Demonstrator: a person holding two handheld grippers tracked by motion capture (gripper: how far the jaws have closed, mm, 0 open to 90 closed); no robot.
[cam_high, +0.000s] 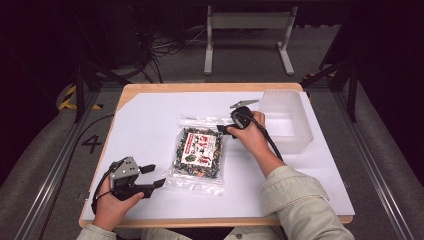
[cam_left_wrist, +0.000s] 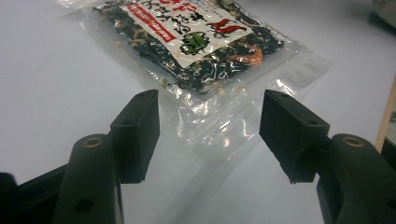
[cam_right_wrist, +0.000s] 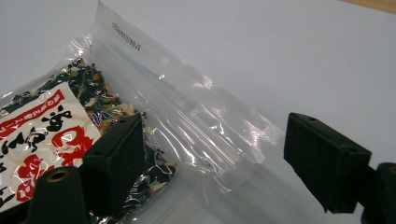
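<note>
A clear zip bag (cam_high: 197, 152) of dark dried mix with a red and white label lies flat in the middle of the white sheet. My left gripper (cam_high: 154, 176) rests low by the bag's near left corner, open, jaws pointing at it. In the left gripper view the bag (cam_left_wrist: 196, 42) lies just beyond the open jaws of the left gripper (cam_left_wrist: 210, 112), with nothing between them. My right gripper (cam_high: 223, 130) is at the bag's far right corner. In the right gripper view the right gripper (cam_right_wrist: 212, 140) stands open, its jaws astride the clear top strip of the bag (cam_right_wrist: 56, 126), the pads off it.
A translucent plastic bin (cam_high: 287, 120) stands at the far right of the table. A white sheet (cam_high: 150, 125) covers most of the wooden tabletop (cam_high: 200, 87). Beyond the far edge are a metal stand and cables on the floor.
</note>
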